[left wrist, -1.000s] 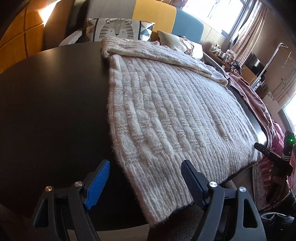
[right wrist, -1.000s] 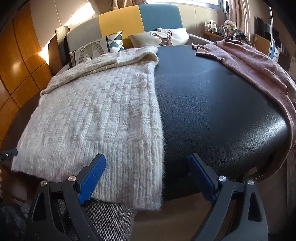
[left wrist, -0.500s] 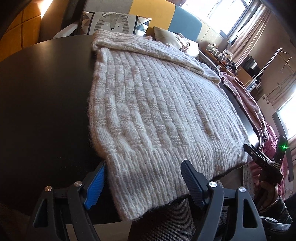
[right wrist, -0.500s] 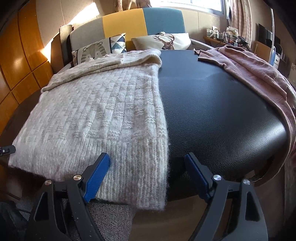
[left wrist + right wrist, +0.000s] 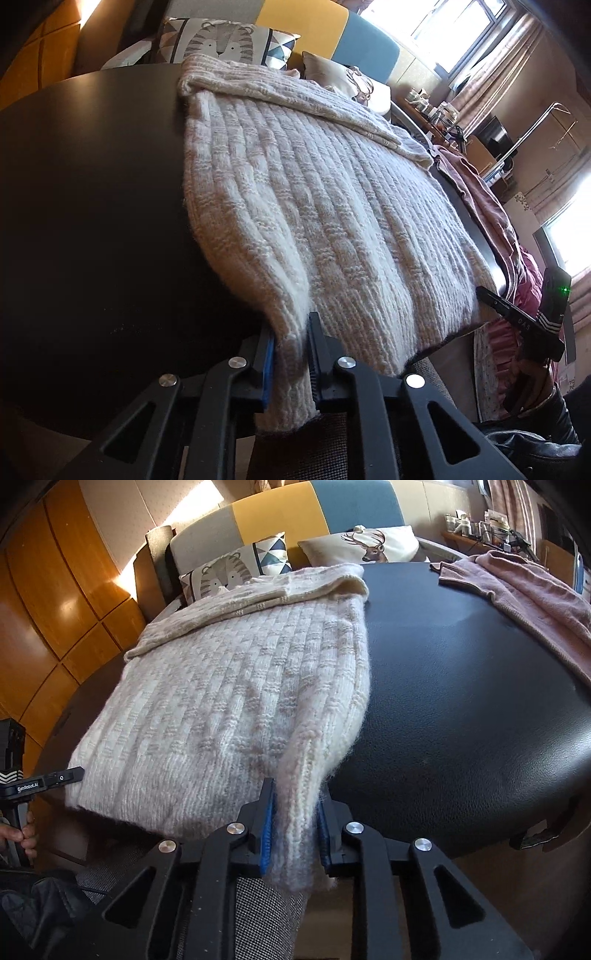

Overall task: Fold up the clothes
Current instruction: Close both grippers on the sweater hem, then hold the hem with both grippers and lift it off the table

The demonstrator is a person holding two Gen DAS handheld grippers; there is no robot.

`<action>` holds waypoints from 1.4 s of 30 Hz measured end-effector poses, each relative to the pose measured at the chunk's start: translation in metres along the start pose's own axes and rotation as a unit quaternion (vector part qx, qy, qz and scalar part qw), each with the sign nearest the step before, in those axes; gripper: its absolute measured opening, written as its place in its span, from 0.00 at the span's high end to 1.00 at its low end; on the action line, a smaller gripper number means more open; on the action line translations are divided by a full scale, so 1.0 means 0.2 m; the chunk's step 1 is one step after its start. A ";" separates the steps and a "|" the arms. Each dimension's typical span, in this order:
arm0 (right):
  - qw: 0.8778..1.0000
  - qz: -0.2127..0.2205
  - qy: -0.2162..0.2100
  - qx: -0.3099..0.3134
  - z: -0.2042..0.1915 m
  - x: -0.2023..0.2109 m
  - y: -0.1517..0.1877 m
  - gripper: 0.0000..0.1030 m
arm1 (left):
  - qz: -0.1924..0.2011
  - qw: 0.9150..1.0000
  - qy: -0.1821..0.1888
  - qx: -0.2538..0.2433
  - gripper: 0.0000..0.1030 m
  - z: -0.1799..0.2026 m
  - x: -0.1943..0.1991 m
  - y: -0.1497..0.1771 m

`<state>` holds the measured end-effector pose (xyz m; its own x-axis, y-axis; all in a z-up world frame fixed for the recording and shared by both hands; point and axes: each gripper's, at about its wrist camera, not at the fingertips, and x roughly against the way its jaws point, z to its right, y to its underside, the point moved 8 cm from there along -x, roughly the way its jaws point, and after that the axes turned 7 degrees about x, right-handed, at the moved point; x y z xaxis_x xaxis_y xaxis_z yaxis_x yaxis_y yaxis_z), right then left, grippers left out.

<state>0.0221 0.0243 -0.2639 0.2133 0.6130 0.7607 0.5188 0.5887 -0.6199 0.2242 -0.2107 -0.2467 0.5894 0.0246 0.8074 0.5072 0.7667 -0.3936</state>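
Pink garment's (image 5: 532, 590) full drape over table (image 5: 461, 683): right-wrist view only.

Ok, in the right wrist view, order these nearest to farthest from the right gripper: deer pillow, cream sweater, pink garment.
1. cream sweater: hem between the closing jaws of the right gripper.
2. pink garment: right side of the table.
3. deer pillow: beyond the table's far edge.

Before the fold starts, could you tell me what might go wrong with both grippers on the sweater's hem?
1. Both jaws are closing on bunched corners of the cream sweater; the left gripper or right gripper might catch one layer only.
2. The folded-over sleeve could slide off during lifting.
3. A wide sweep might snag the pink garment.
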 end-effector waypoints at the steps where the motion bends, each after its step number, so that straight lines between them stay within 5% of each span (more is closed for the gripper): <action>1: 1.000 -0.001 0.001 0.002 0.00 0.00 0.00 0.79 | -0.001 1.000 0.001 0.003 0.84 0.00 0.00 0.00; 20: 1.000 -0.008 0.004 0.005 0.00 -0.02 0.01 0.78 | -0.015 1.000 0.004 0.018 0.77 0.00 -0.02 0.01; 25: 1.000 -0.006 0.022 0.013 -0.02 -0.01 0.00 0.84 | -0.007 1.000 -0.004 -0.003 0.88 0.02 -0.02 0.01; 35: 1.000 0.010 -0.026 -0.001 -0.04 0.10 -0.05 0.85 | 0.015 1.000 0.001 0.013 0.89 -0.03 0.06 -0.02; 42: 0.999 -0.019 -0.031 0.002 -0.03 0.04 0.02 0.85 | 0.001 1.000 0.002 0.025 0.89 -0.09 0.05 0.00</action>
<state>0.0315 0.0279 -0.2583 0.1418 0.6214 0.7706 0.5220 0.6145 -0.5916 0.2426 -0.2217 -0.2467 0.5927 0.0240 0.8051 0.4740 0.7977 -0.3727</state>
